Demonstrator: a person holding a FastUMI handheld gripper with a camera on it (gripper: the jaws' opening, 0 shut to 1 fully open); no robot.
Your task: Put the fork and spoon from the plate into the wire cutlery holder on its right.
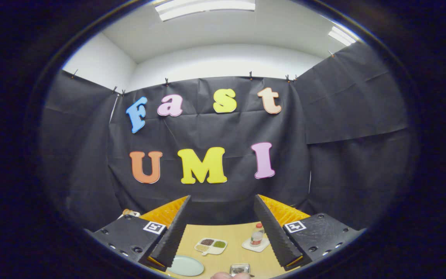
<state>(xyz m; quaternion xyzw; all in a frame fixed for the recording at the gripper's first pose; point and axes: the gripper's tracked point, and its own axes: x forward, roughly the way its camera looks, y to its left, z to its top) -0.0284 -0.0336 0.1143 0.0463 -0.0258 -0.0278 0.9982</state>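
I hold my gripper [221, 228] level and high, its fingers spread wide with nothing between them. Beside the left finger, a pale green plate [185, 266] lies on the tabletop [234, 232], partly hidden by that finger; I cannot make out fork or spoon. Further right sits a small divided dish [211, 245], then a metal holder [240, 269], cut off low with a fingertip [229, 275] near it. A small bottle [257, 235] stands on a white coaster [255, 246] by the right finger.
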